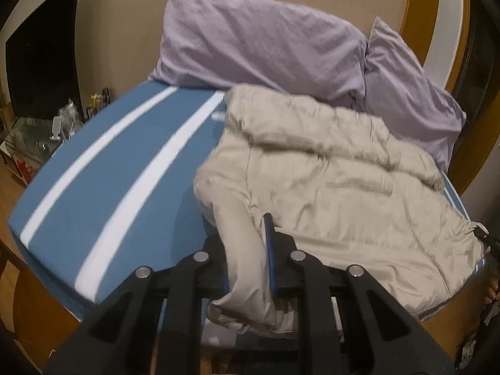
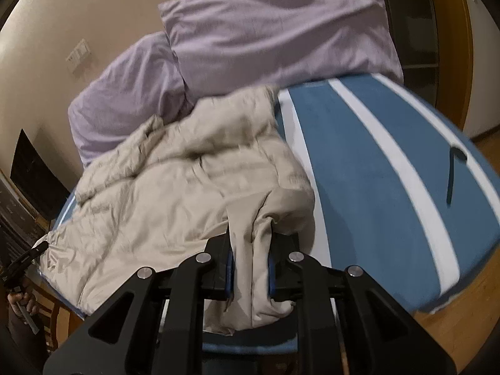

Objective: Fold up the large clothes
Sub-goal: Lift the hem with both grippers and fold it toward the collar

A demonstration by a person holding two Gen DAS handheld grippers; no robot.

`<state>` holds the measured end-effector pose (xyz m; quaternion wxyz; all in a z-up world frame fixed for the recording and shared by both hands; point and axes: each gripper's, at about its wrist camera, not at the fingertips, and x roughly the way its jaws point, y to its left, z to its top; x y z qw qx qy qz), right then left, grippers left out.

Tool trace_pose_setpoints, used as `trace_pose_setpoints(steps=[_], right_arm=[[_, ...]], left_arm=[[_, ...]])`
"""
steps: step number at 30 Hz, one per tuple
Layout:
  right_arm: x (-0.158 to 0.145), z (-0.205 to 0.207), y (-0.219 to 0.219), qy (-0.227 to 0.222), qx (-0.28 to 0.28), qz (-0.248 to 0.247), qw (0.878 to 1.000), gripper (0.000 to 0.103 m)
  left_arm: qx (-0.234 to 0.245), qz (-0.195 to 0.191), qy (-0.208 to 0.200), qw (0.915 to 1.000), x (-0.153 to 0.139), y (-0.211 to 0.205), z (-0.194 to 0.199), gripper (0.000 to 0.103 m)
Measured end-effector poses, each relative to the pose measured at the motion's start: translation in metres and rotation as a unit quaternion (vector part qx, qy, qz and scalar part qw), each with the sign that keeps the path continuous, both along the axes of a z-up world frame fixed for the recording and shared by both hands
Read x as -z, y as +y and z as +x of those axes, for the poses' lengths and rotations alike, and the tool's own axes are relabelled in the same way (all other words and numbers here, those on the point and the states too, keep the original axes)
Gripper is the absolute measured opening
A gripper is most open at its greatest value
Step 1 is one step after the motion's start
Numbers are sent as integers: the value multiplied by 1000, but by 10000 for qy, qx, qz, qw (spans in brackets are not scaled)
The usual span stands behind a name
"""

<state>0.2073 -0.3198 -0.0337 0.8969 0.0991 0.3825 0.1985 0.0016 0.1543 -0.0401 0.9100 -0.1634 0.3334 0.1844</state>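
A large beige padded garment [image 1: 337,175] lies crumpled on the blue bed with white stripes [image 1: 103,168]. My left gripper [image 1: 247,256] is shut on a bunched edge of the garment at its near left corner. In the right wrist view the same garment [image 2: 175,181] spreads left and away, and my right gripper [image 2: 250,265] is shut on a bunched fold at its near right corner. The other gripper shows at the frame edge in each view, in the left wrist view [image 1: 487,240] and in the right wrist view [image 2: 22,262].
Two lilac pillows [image 1: 259,40] [image 2: 281,31] lean against the wall at the head of the bed. A dark strap [image 2: 453,172] lies on the bed's right side. A cluttered glass table [image 1: 37,137] stands left of the bed. Wooden floor surrounds the bed.
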Motion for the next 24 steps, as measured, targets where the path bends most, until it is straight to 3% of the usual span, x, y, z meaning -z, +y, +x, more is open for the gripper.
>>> trace_pose_setpoints(steps=[10,24], right_arm=[[-58,45,34,-622,8,-297,9976,16],[-64,138,85,-530,166,-848,9949,16]], left_arm=[[-289,388,-266,9985,-51,14,50,17],[-530,554,-239,9968,-80,44,153,17]])
